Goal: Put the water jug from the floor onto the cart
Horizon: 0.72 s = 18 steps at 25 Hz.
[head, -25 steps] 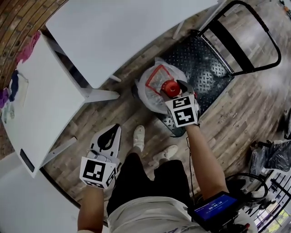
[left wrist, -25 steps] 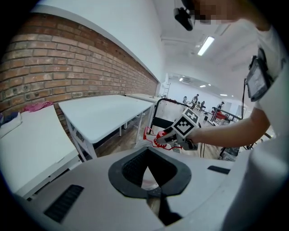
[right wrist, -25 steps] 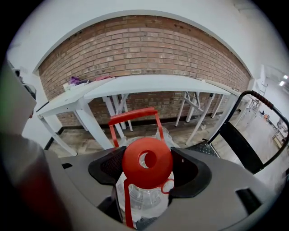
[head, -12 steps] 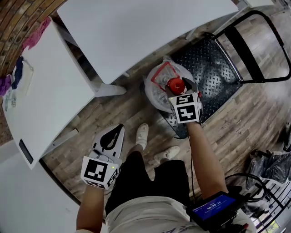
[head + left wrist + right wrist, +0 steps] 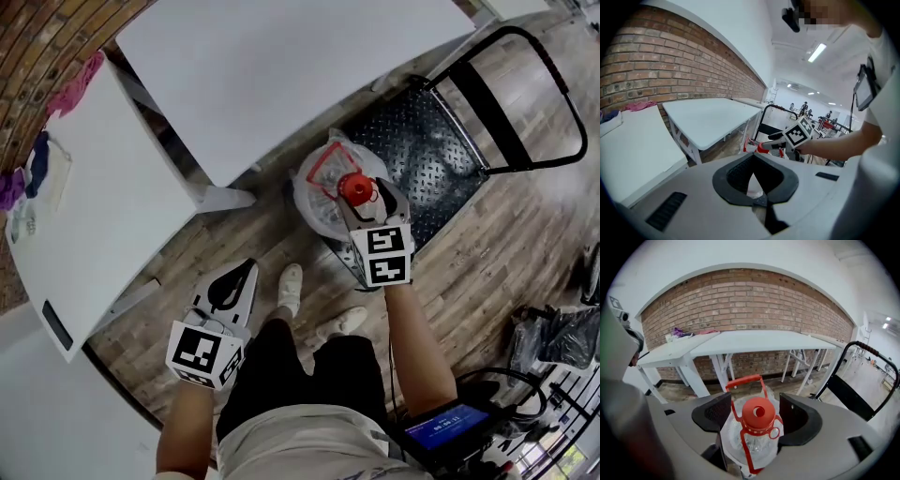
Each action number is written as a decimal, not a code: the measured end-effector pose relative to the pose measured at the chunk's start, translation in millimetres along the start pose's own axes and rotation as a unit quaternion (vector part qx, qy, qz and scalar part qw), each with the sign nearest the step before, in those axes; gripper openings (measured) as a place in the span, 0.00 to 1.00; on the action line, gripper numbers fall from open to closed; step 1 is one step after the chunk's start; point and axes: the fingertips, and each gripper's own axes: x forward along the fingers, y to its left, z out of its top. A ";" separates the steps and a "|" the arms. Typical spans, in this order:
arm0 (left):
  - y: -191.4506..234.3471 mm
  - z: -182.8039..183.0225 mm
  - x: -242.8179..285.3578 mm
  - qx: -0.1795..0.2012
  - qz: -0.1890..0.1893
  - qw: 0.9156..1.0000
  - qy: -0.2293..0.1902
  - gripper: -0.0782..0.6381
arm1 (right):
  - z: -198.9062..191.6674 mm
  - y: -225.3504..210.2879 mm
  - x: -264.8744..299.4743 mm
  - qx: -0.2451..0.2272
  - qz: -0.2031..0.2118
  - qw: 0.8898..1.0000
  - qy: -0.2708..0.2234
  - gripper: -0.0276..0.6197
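Shoes: the person's white shoes (image 5: 289,281) are on the wood floor, short of the jug.
Left gripper: the left gripper (image 5: 242,277) is held low beside the legs with its jaws together on nothing, well apart from the jug and the farther of the two tools.
Right gripper: the right gripper (image 5: 366,195) is directly above the jug, pointing down, with its jaws apart. One jaw is on each side of the red cap (image 5: 758,413), and a gap shows on both sides, so nothing is clamped.
Water jug: the water jug (image 5: 750,446) is clear and looks wrapped in crinkled plastic. It stands upright against the near left edge of the cart deck. Whether its base is on the floor cannot be told.
Axis: the jug's long axis is vertical, with the cap up towards the tool. The red handle (image 5: 744,379) stands raised just past the cap.
Key relation: the neck lies straight below and between the right jaws, so closing them there seems the likely grip.
Cart: the cart (image 5: 427,141) has a black tread-plate deck just beyond and to the right of the jug, with the push bar (image 5: 553,70) at its far end.
Tables: the white tables (image 5: 281,66) are farthest, by the brick wall.
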 end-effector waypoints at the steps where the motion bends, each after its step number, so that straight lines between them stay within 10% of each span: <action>1: -1.6 4.2 0.7 0.001 -0.006 1.000 -0.002 0.11 | 8.6 2.7 -12.5 0.000 -0.002 1.000 -0.013 0.51; 18: -72.1 112.1 -19.6 0.070 -0.147 0.984 -0.077 0.11 | 92.5 21.1 -257.2 0.033 -0.125 0.975 -0.181 0.41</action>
